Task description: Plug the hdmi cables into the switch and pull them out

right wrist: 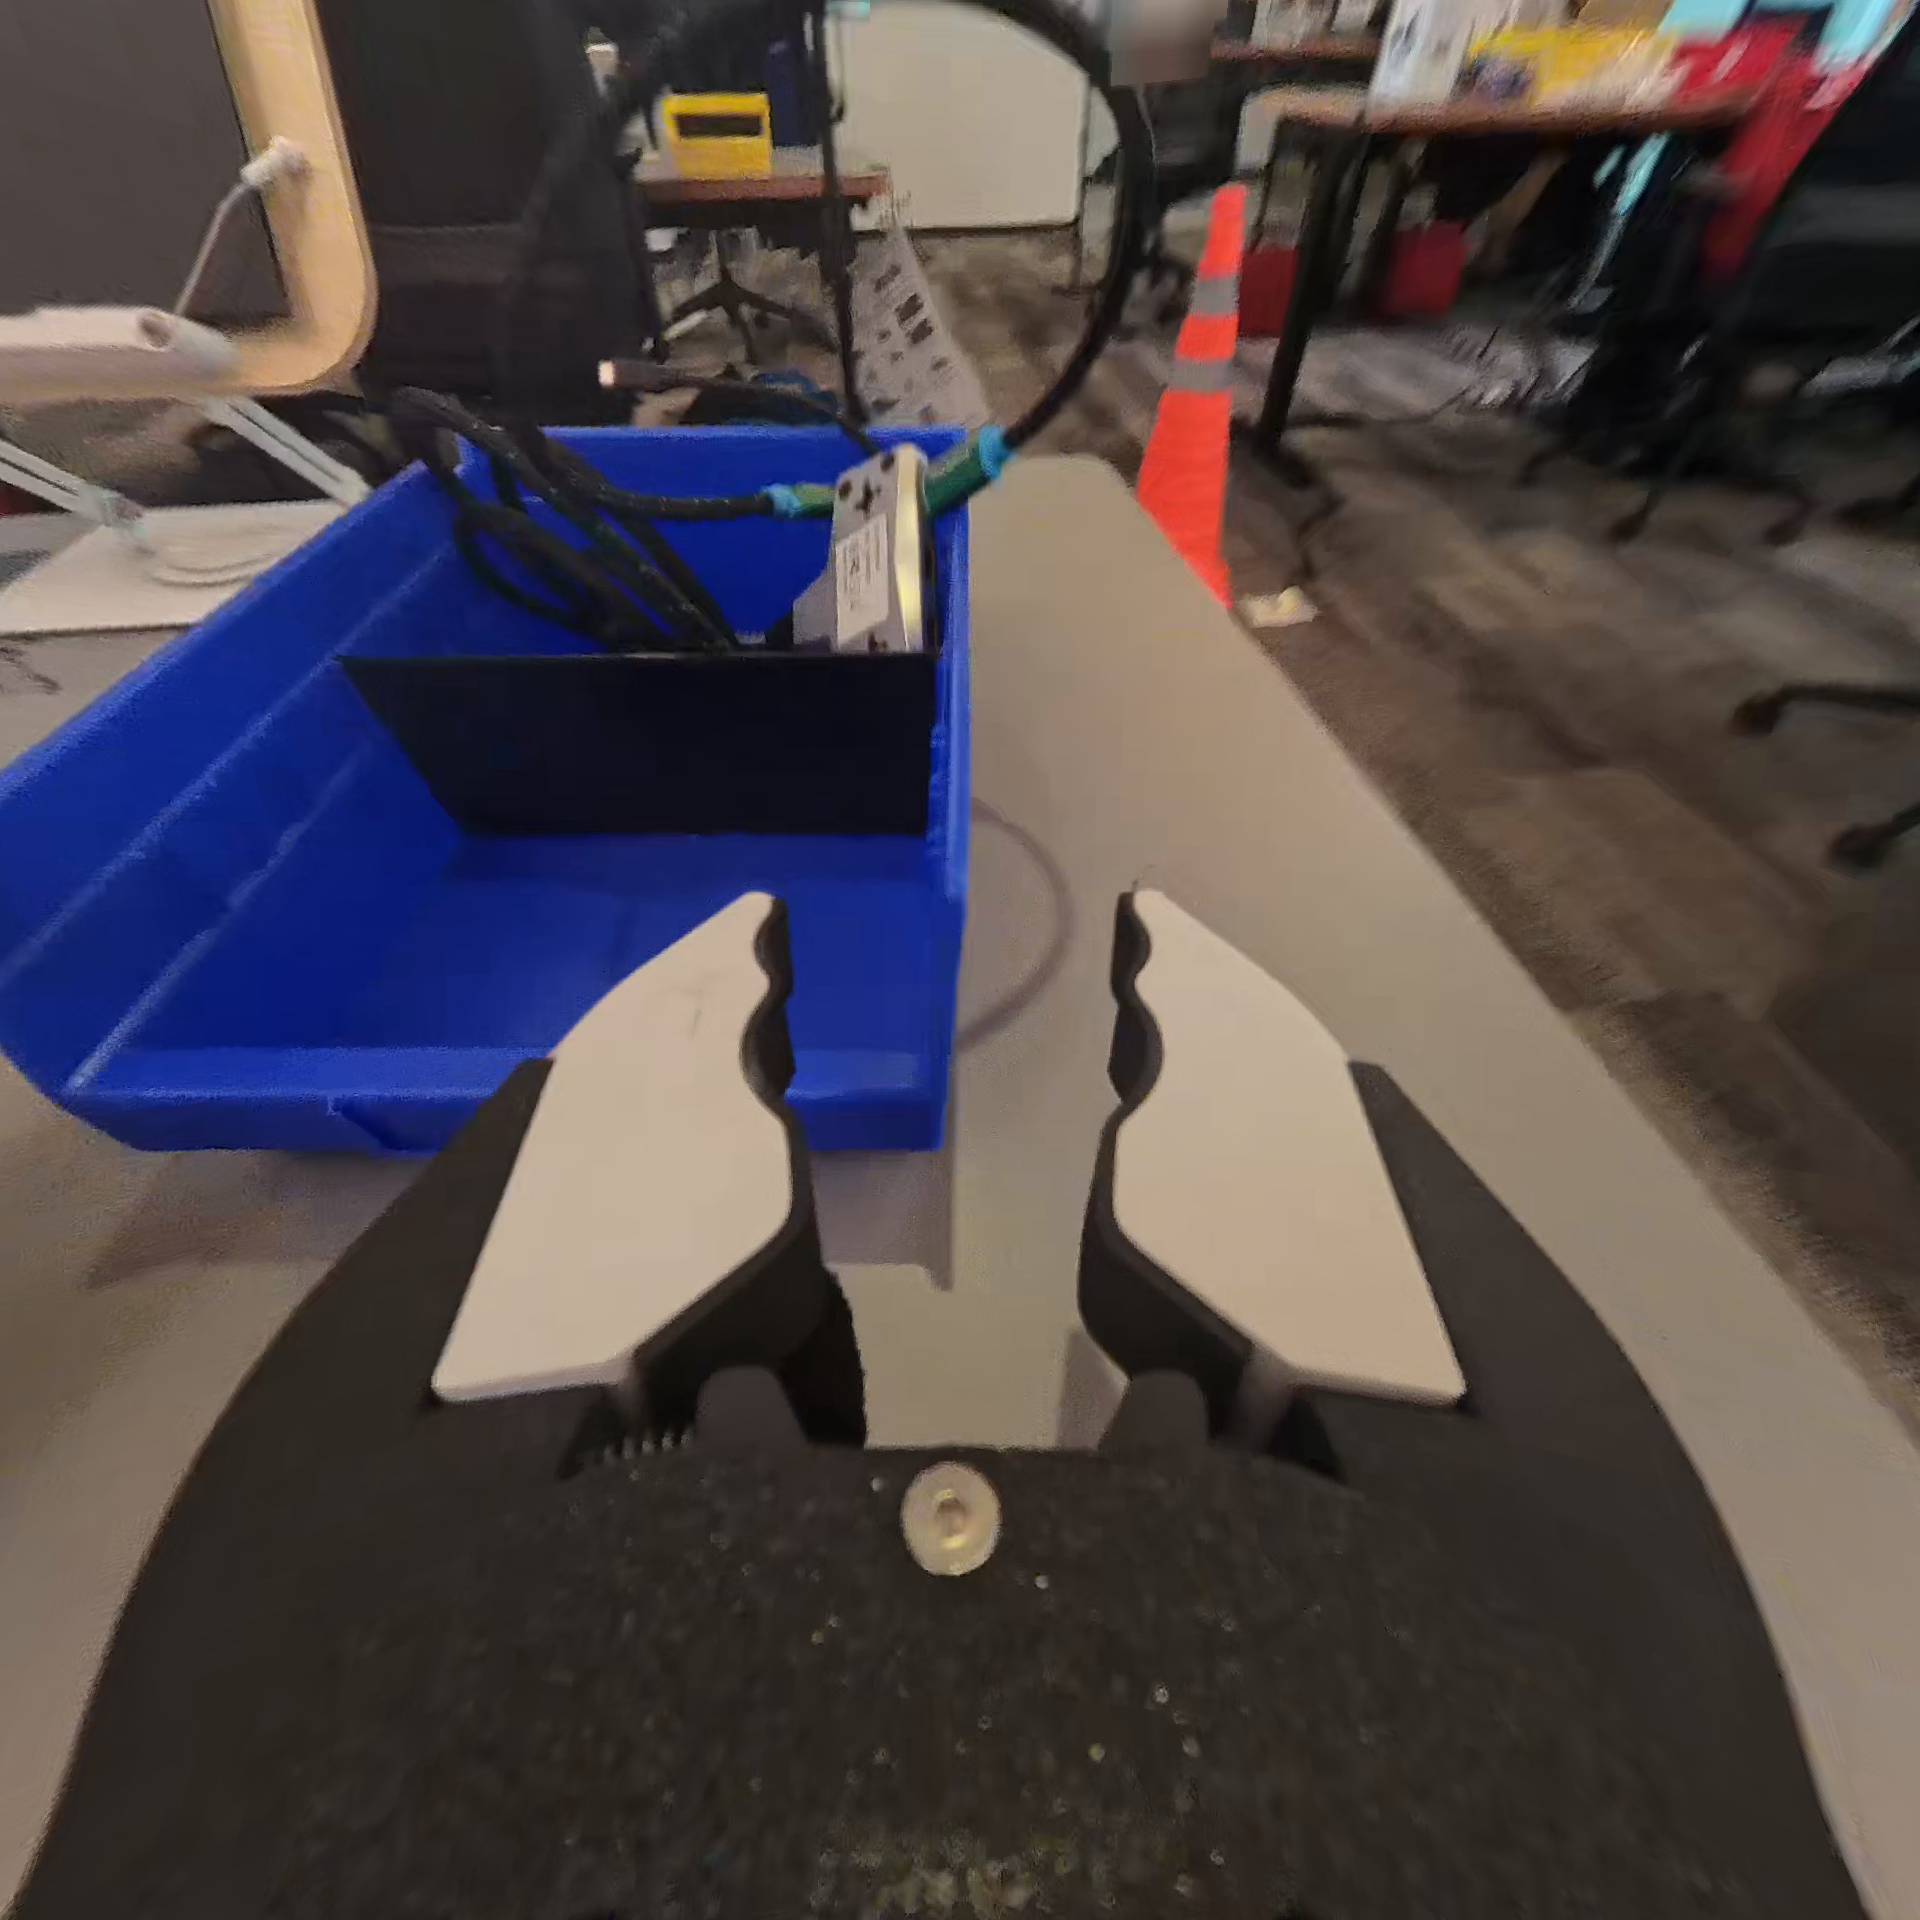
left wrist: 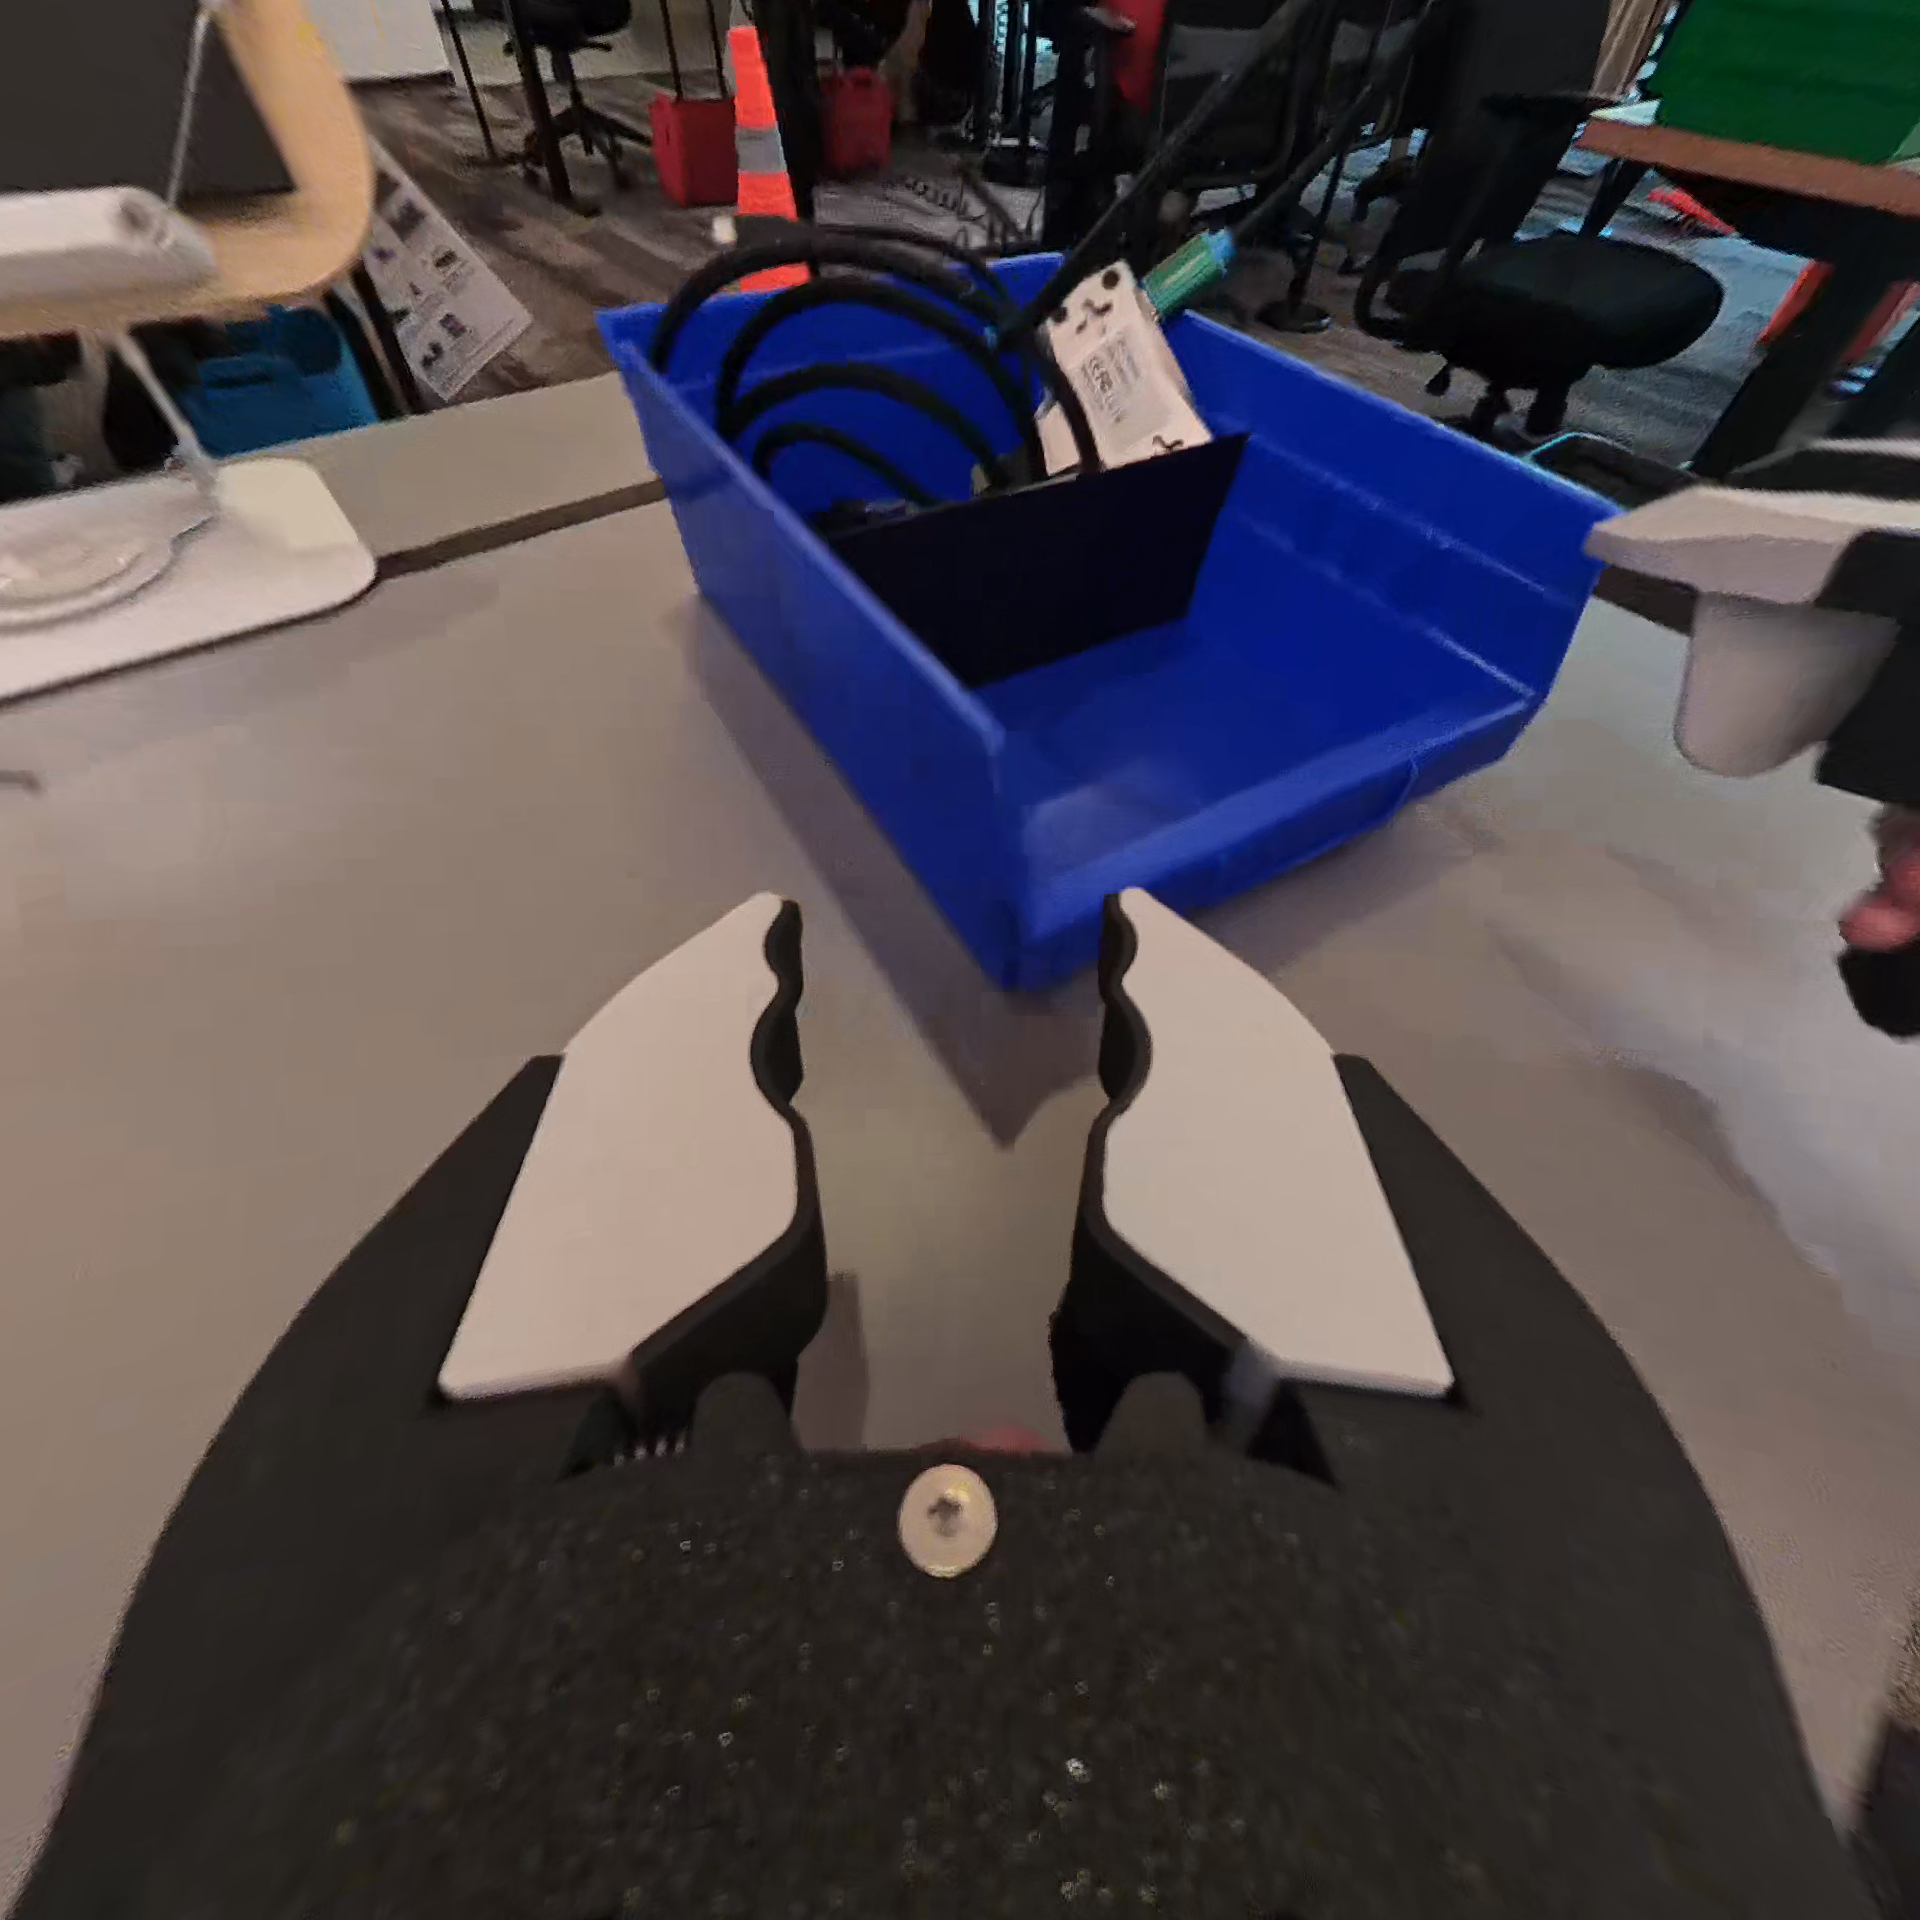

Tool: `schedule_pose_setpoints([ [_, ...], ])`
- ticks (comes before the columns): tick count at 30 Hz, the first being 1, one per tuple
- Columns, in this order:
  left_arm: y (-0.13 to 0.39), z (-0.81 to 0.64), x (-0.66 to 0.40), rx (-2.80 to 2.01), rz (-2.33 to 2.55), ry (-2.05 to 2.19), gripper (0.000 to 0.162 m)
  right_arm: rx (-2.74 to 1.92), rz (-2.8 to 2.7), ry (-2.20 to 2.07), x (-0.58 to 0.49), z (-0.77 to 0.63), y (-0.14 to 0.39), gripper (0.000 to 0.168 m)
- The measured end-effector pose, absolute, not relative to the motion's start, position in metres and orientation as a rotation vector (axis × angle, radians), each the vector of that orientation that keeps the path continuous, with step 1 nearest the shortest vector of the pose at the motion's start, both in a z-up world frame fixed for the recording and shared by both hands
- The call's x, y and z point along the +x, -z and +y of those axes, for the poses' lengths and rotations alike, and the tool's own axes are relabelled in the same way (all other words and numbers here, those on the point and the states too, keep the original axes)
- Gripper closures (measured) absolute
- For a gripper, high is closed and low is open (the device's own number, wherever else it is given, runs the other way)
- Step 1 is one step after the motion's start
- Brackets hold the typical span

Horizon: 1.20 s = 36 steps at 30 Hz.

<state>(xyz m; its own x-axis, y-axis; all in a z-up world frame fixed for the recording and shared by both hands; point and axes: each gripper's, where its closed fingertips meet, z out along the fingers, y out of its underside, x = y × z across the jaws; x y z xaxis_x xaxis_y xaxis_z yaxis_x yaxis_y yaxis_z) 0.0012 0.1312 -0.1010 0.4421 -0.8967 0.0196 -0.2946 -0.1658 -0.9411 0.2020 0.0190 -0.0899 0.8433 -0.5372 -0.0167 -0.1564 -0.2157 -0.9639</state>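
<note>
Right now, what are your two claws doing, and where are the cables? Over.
Left gripper open, empty. Right gripper open, empty. Switch leaning in blue bin behind dark divider; cables coiled beside it. Path clear.

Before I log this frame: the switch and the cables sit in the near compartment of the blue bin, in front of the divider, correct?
Not quite: the switch and cables sit in the far compartment of the blue bin, behind the divider. The right wrist view shows the near compartment empty.
</note>
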Motion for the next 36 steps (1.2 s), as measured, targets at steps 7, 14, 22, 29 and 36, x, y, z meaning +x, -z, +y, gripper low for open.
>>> schedule_pose_setpoints([
  [7,0.122,0.163,0.055,-1.818,0.986,0.732,0.126,-1.885,0.585,0.24,0.219,0.055,0.135,0.123],
  [14,0.115,0.177,0.05,-1.834,0.939,0.552,0.155,-1.895,0.673,0.285,0.213,0.065,0.118,0.165],
  [22,0.068,0.201,-0.05,-1.804,0.771,0.453,0.157,-1.791,0.612,0.213,0.125,0.095,0.071,0.165],
  [29,0.056,0.246,-0.192,-1.83,0.636,0.324,0.158,-1.772,0.463,0.139,-0.004,0.159,0.054,0.166],
  [36,0.11,0.296,-0.261,-1.929,0.604,0.253,0.158,-1.88,0.389,0.133,-0.079,0.216,0.109,0.165],
])
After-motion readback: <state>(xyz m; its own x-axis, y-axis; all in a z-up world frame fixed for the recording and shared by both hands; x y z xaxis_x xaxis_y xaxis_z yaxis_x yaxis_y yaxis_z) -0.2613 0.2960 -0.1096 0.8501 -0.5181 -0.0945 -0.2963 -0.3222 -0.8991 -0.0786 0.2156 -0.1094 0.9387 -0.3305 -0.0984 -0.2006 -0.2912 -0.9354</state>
